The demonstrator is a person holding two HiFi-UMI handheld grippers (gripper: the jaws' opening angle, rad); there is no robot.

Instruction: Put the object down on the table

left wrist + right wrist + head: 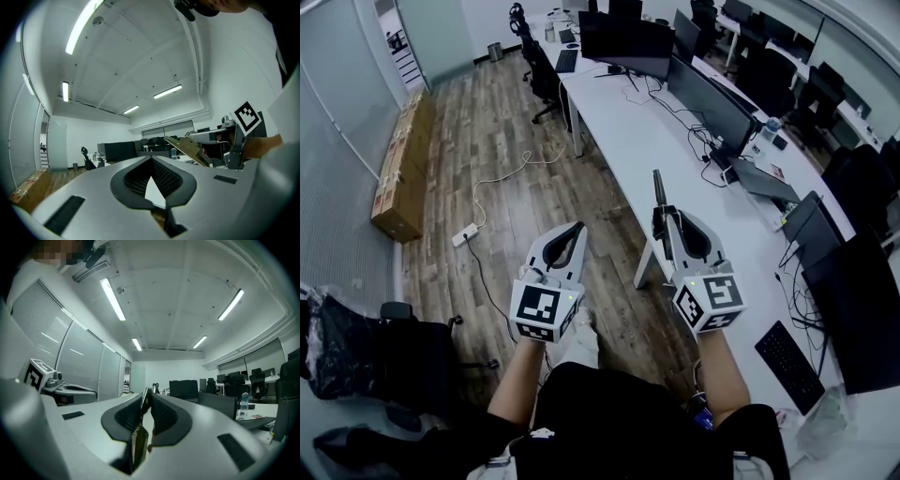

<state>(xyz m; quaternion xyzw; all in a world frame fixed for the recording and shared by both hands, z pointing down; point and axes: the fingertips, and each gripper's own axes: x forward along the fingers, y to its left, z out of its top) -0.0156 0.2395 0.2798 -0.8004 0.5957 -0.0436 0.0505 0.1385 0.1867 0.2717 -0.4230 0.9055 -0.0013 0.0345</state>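
A thin flat strip [657,187], olive-brass in colour, sticks out past the tips of my right gripper [662,216], which is shut on it. In the right gripper view the strip [138,444] runs edge-on between the closed jaws of the right gripper [147,398]. From the left gripper view the strip [187,149] shows as a flat pointed blade, held by the right gripper [213,138]. My left gripper [578,228] is held beside it over the floor, jaws shut and empty [151,160]. Both point up and forward. The long white table [656,141] lies ahead and to the right.
Monitors [623,42], cables and a keyboard [789,366] lie on the table. Below the grippers is wooden floor with a power strip [465,234] and cardboard boxes [403,164] at the left. Office chairs [534,61] stand at the far end.
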